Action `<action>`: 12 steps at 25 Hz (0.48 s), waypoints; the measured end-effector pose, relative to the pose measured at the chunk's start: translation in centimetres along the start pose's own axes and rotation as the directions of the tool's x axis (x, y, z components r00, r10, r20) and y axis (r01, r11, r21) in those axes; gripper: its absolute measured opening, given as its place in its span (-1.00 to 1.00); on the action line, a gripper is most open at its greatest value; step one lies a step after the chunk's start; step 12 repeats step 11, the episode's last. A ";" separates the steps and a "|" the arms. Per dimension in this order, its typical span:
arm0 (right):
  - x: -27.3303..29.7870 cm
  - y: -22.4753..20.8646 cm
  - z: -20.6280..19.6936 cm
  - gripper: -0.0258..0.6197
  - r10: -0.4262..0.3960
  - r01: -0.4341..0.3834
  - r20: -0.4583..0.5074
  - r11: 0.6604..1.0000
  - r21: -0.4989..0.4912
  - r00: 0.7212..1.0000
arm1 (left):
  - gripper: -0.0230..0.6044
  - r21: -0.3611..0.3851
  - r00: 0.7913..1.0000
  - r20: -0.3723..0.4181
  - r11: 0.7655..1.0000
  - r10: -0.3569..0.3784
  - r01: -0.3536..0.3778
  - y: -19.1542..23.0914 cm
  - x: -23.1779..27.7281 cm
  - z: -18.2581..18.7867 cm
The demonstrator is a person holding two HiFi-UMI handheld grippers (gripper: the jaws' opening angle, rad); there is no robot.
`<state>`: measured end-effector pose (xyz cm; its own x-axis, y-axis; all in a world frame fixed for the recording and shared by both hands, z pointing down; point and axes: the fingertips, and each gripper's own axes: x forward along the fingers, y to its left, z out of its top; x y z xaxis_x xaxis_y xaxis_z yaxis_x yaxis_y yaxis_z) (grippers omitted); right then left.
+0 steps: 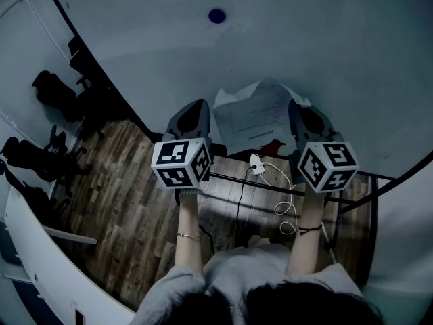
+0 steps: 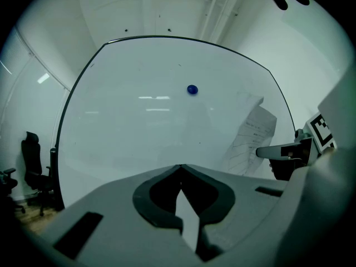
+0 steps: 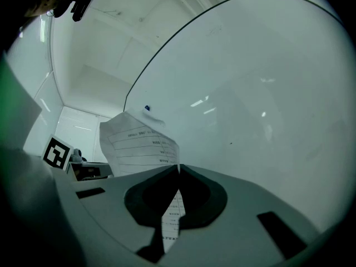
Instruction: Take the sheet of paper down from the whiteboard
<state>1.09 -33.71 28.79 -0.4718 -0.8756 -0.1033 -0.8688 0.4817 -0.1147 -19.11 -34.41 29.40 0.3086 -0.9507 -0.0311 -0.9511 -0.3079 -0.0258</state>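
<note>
Right gripper on sheet, close-up only.

A: Place type?
B: Office, probably a meeting room. A big whiteboard fills the view, with a blue magnet on it and a printed sheet of form-like text lines in front of it.
A: What else backs that?
B: Black swivel office chairs stand along the left, and one chair shows in the left gripper view. There's a wood-plank floor, plain white walls and strip-light reflections on the board. A white cable with a plug adapter trails below the board.
A: Office, tagged.
</note>
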 end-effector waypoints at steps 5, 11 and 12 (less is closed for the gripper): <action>0.2 0.0 0.0 -0.92 0.008 -0.008 0.008 1.000 -0.003 1.000 | -0.91 -0.003 1.000 0.009 1.000 0.002 -0.002 0.0 0.0 -0.1; 0.2 0.1 0.0 -0.92 0.016 -0.016 0.012 1.000 -0.018 1.000 | -0.91 -0.006 1.000 0.014 1.000 0.011 -0.011 0.0 -0.1 -0.6; 0.2 0.1 0.0 -0.92 0.016 -0.016 0.012 1.000 -0.018 1.000 | -0.91 -0.006 1.000 0.014 1.000 0.011 -0.011 0.0 -0.1 -0.6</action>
